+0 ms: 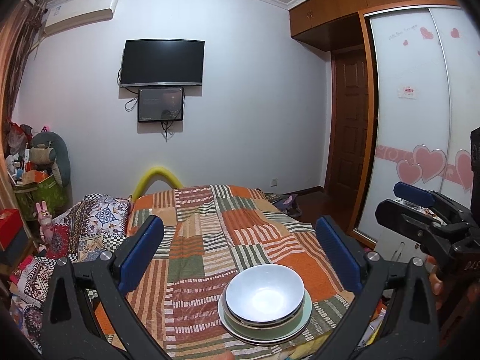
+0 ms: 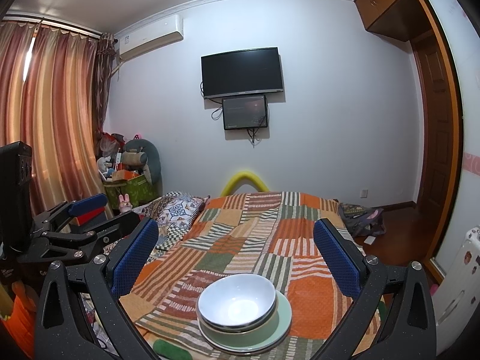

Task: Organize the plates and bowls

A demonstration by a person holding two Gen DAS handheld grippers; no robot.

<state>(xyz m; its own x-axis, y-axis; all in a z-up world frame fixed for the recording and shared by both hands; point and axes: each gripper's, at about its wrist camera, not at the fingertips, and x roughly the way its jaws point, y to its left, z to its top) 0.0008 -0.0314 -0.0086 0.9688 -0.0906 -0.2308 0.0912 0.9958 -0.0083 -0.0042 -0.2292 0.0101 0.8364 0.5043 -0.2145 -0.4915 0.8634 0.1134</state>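
— Blue, finely dotted rubber pads sit on the black plastic arms of both tongs. What do they hold?

— Nothing. The left tongs [image 1: 238,249] stand wide apart above the bed, and the right tongs [image 2: 235,253] are wide apart too, empty between the pads. In the left view the right tongs show at the right edge, with the letters "DAS" on the black body; the rest of the word is cut off.

— Where are the dishes?

— They are in one stack near the front edge of the bed. A pale blue-white round bowl [image 1: 264,291] with a glossy inside and a dark rim sits on top. It is nested in a light green bowl [image 1: 279,324], and both rest on a pale green round plate [image 1: 295,331] with a white edge. The stack lies below and between the pads, touching neither.

— And the surface under it?

— A patchwork bedspread of orange, olive and brown striped cloth [image 2: 312,300], a little wrinkled. To its left lies a pillow with a blue and white tile pattern [image 2: 180,210].

— Any other writing?

— The white sliding wardrobe door with pink hearts [image 1: 411,114] has a small script line near the top, too small to read.
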